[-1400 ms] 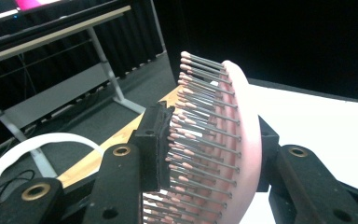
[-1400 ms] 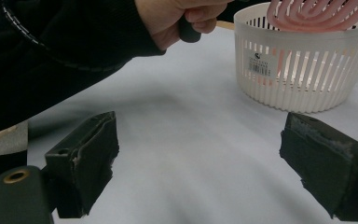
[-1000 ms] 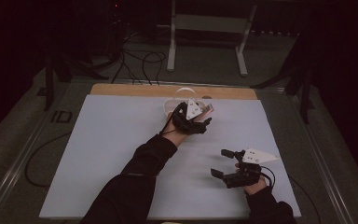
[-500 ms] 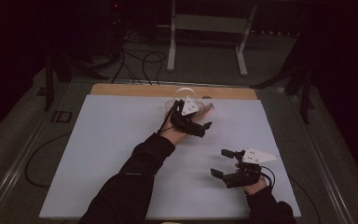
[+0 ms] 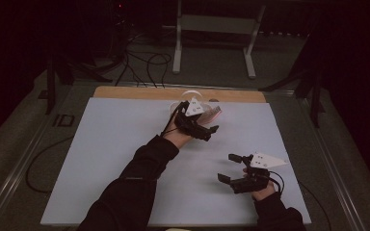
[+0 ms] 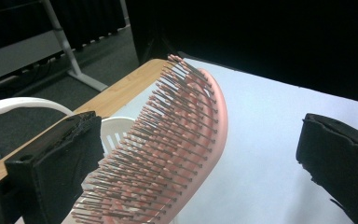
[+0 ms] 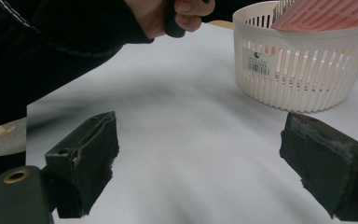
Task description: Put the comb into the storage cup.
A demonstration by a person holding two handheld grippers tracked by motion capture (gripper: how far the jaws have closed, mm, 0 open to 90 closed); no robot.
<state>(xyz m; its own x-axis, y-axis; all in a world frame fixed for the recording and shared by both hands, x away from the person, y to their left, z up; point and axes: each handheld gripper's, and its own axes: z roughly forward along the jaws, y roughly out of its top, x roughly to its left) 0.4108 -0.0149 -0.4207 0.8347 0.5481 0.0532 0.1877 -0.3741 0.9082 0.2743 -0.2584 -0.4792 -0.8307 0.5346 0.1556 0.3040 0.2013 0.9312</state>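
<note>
High view first: one pale table sheet (image 5: 115, 159) carries everything. One white slatted basket (image 7: 303, 70) sits just beyond the left gripper (image 5: 207, 127), and one pink hairbrush (image 6: 177, 140) leans in it, bristles up, head over the rim, apparently dropped there. That gripper's jaws have just been opening and stand wide, brush between them, untouched. Nearer me, the right gripper (image 5: 231, 168) waits wide and empty.
</note>
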